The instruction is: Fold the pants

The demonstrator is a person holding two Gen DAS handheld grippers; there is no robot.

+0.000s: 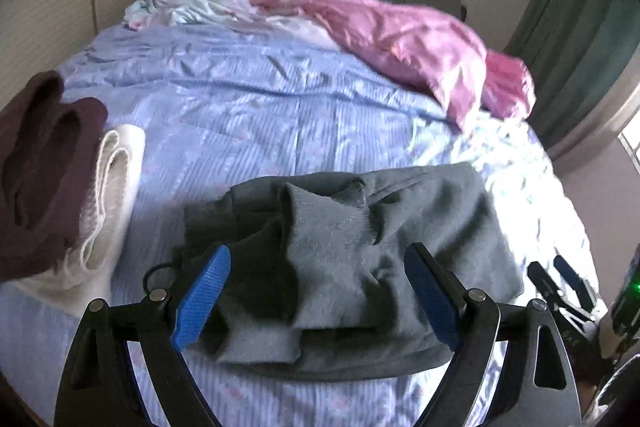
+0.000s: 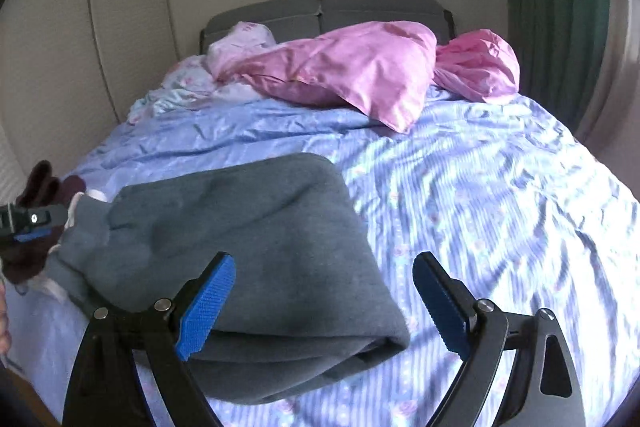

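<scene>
The bed [image 2: 500, 195], dressed in a blue striped sheet, fills the room up to a grey headboard [image 2: 360, 11]; pink bedding [image 2: 352, 75] lies bunched near the pillows. The grey pants [image 1: 360, 227], folded into a thick bundle, lie on the sheet at the near edge of the bed. I hold my left gripper [image 1: 316, 301] low over the bundle, pointing toward the headboard, its jaws spread wide with the cloth showing between them and nothing clasped. My right gripper [image 2: 324, 303] hovers level at the bundle's right end, jaws likewise wide apart and empty; its left finger overlaps the folded edge, its right stands over bare sheet. A maroon garment [image 1: 36, 163] and a white one [image 1: 108, 195] are stacked to the left of the pants.
</scene>
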